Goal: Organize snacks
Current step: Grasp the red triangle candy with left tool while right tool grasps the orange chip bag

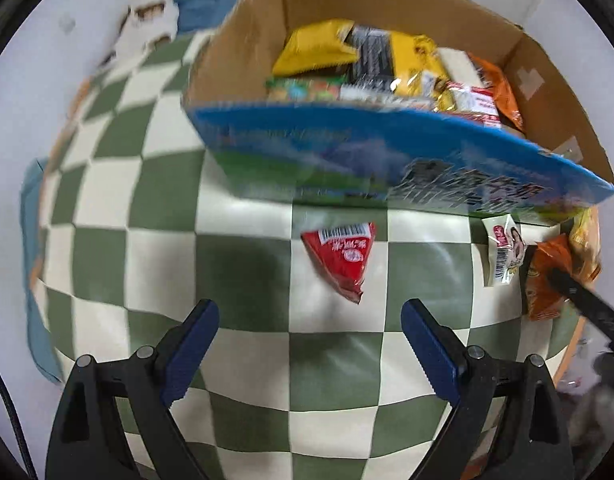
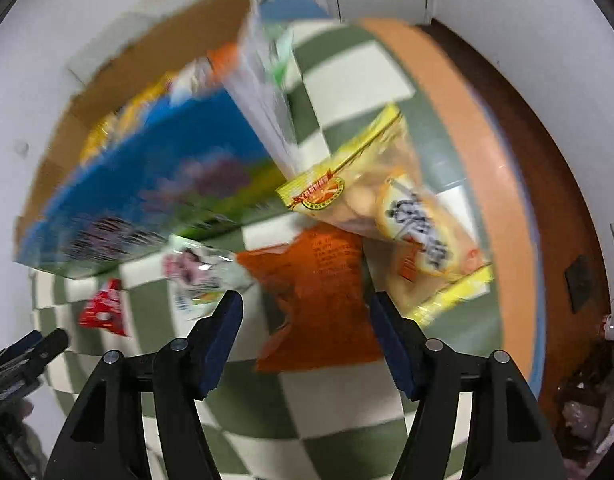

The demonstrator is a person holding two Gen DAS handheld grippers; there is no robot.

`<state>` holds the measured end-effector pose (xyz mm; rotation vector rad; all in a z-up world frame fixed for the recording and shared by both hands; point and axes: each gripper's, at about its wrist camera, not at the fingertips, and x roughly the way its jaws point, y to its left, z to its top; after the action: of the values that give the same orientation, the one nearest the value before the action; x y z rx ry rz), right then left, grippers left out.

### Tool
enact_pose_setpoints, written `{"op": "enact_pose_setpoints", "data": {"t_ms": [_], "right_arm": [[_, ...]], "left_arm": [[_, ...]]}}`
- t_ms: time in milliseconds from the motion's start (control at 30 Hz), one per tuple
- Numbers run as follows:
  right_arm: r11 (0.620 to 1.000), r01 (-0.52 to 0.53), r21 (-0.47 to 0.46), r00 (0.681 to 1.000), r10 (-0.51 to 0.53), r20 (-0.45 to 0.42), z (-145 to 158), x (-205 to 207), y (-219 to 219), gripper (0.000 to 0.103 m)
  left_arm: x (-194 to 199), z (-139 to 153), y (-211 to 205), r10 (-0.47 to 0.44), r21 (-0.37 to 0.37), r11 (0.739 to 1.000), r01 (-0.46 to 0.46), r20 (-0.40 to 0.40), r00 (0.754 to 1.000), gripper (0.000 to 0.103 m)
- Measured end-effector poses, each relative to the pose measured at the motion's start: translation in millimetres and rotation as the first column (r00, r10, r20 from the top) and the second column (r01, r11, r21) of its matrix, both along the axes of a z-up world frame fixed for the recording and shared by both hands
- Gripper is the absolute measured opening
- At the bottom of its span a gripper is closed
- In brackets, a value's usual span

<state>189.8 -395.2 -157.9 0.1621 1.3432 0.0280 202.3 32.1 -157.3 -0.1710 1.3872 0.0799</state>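
Note:
A cardboard box (image 1: 243, 40) with a blue printed front stands on the green-and-white checked cloth (image 1: 243, 264) and holds several snack packets. A red triangular packet (image 1: 341, 258) lies just ahead of my open, empty left gripper (image 1: 309, 320). A small white packet (image 1: 503, 252) and an orange packet (image 1: 545, 280) lie to the right. In the right wrist view the orange packet (image 2: 319, 296) lies between the fingers of my open right gripper (image 2: 305, 316). A yellow packet (image 2: 391, 208) lies behind it, the white packet (image 2: 195, 276) and red packet (image 2: 103, 310) to its left.
The box (image 2: 155, 64) shows blurred at the left of the right wrist view. The round table's orange rim (image 2: 483, 152) curves close on the right, with wall and dark clutter beyond. A white and blue bundle (image 1: 155, 20) lies beyond the box on the left.

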Motion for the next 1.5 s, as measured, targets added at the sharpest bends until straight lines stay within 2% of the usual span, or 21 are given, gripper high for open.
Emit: {"op": "enact_pose_setpoints", "data": {"t_ms": [33,100,333,367,400,433,467,500,633,700,800,900,1133,1233,1300,1400,1500], "right_arm": [[1.000,-0.005,0.005,1.000,0.005,-0.015,-9.4,2.3,1.1,0.067],[1.000,-0.013,0.017,0.999,0.013,-0.032,-21.0,3.2,3.7,0.050],[0.994,-0.108,0.033,0.992,0.109,-0.056,-22.3,-29.9,22.7,0.049],[0.992,-0.125,0.031,0.990,0.126,-0.061,-22.4,-34.5,26.2,0.049],[0.990,-0.135,0.034,0.988,0.137,-0.065,-22.9,-39.8,29.2,0.049],[0.989,-0.140,0.038,0.987,0.143,-0.070,-23.1,-42.6,31.8,0.049],[0.988,-0.146,0.042,0.986,0.149,-0.076,-23.7,-45.6,34.5,0.049],[0.988,-0.147,0.043,0.986,0.149,-0.075,-24.0,-47.9,35.6,0.049],[0.986,-0.159,0.058,0.983,0.163,-0.089,-24.1,-57.7,40.1,0.049],[0.982,-0.181,0.064,0.977,0.186,-0.100,-27.1,-60.7,58.6,0.049],[0.973,-0.214,0.084,0.966,0.223,-0.130,-30.1,-78.1,71.3,0.049],[0.967,-0.239,0.084,0.956,0.249,-0.152,-36.5,-88.7,79.9,0.049],[0.976,-0.199,0.086,0.962,0.211,-0.174,-60.0,-85.8,87.0,0.051],[0.976,-0.205,0.071,0.962,0.214,-0.172,-64.3,-87.2,94.9,0.053],[0.975,-0.213,0.065,0.962,0.221,-0.163,-65.1,-89.3,100.5,0.050],[0.971,-0.223,0.083,0.964,0.232,-0.131,-52.8,-90.8,106.0,0.047],[0.969,-0.213,0.122,0.969,0.226,-0.103,-35.3,-92.9,108.7,0.046]], "left_arm": [[1.2,-3.5,1.0,0.003,-0.021,1.000,-0.003,-0.009,1.000,0.093],[5.4,-9.1,2.3,0.009,-0.055,0.998,-0.011,-0.024,1.000,0.093],[36.9,-43.1,-8.6,-0.038,-0.081,0.996,0.029,-0.106,0.994,0.093],[39.3,-46.6,-10.5,-0.043,-0.077,0.996,0.035,-0.107,0.993,0.090],[41.4,-49.8,-12.5,-0.048,-0.071,0.997,0.041,-0.106,0.993,0.075],[42.7,-53.6,-14.9,-0.057,-0.063,0.997,0.050,-0.112,0.992,0.065],[43.4,-57.4,-17.4,-0.068,-0.057,0.996,0.061,-0.121,0.990,0.046],[43.3,-60.6,-19.8,-0.080,-0.055,0.996,0.073,-0.128,0.989,0.038],[26.9,-60.3,-27.4,-0.114,-0.042,0.993,0.109,-0.128,0.985,0.035],[7.3,-59.7,-31.8,-0.134,-0.055,0.990,0.128,-0.139,0.981,0.035],[-31.5,-64.1,-34.9,-0.142,-0.104,0.987,0.125,-0.177,0.974,0.035],[-49.9,-77.2,-41.6,-0.154,-0.137,0.982,0.127,-0.213,0.965,0.035],[-43.0,-101.8,-44.3,-0.149,-0.165,0.980,0.109,-0.252,0.956,0.038],[-38.8,-93.7,-47.2,-0.146,-0.165,0.980,0.109,-0.235,0.961,0.038],[-39.9,-86.4,-47.2,-0.156,-0.142,0.982,0.127,-0.218,0.963,0.032],[-48.9,-72.1,-47.9,-0.164,-0.141,0.980,0.138,-0.197,0.967,0.031],[-46.5,-41.1,-52.0,-0.176,-0.171,0.974,0.150,-0.146,0.974,0.031]]}}
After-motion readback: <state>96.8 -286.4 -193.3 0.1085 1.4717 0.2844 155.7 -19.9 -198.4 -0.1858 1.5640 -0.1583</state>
